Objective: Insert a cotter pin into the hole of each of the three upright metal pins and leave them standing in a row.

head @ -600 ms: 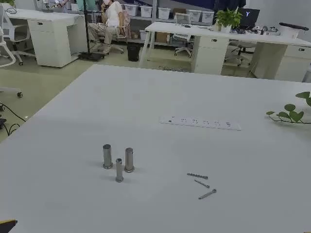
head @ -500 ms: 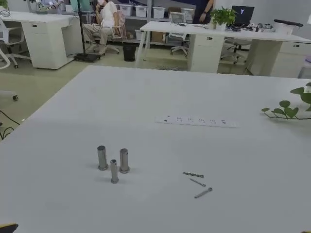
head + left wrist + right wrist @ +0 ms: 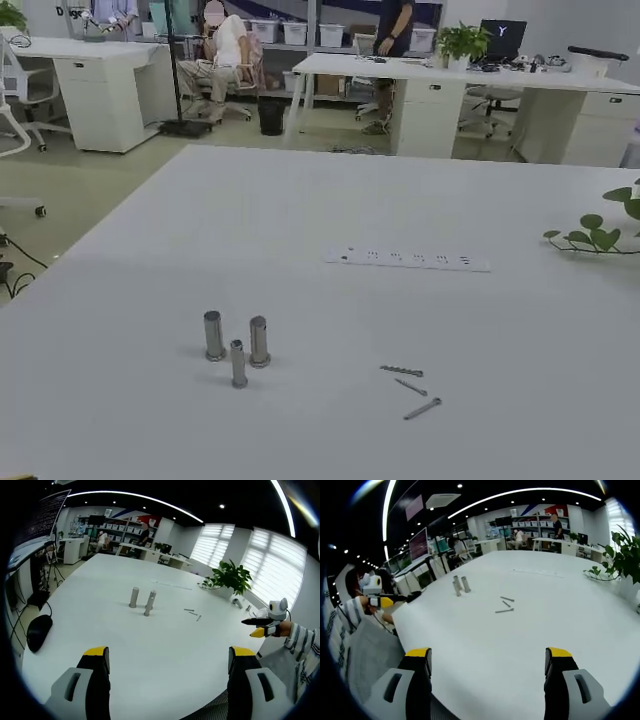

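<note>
Left hand-held gripper (image 3: 168, 652): set wide open, gripping nothing, touching nothing, held back from the near edge of the surface (image 3: 420, 190). Right hand-held gripper (image 3: 488, 652): likewise fully spread and empty, off the near edge on the opposite side. Both well apart from the work.

Further out, near mid-surface: three metal pins, all upright, bunched in a tight triangle and not in a row. Taller pair, left metal pin (image 3: 213, 335) and right metal pin (image 3: 259, 341), with the shorter front metal pin (image 3: 238, 363) just ahead and between. Cannot tell whether touching. Cross holes too small to make out.

To the right of these, well apart: three cotter pins lying flat and loose, the upper cotter pin (image 3: 401, 371), middle cotter pin (image 3: 410, 387) and lower cotter pin (image 3: 423, 408), near one another. Beyond, a power strip (image 3: 408, 260).

Handling, judged: cotter pins likely light, thin, stiff, awkward to pinch off a flat top; best taken at the head end, legs left free. Metal pins probably solid, smooth, slippery, easily toppled; best clamped low on the shank, clear of the hole. No insertion done yet.
</note>
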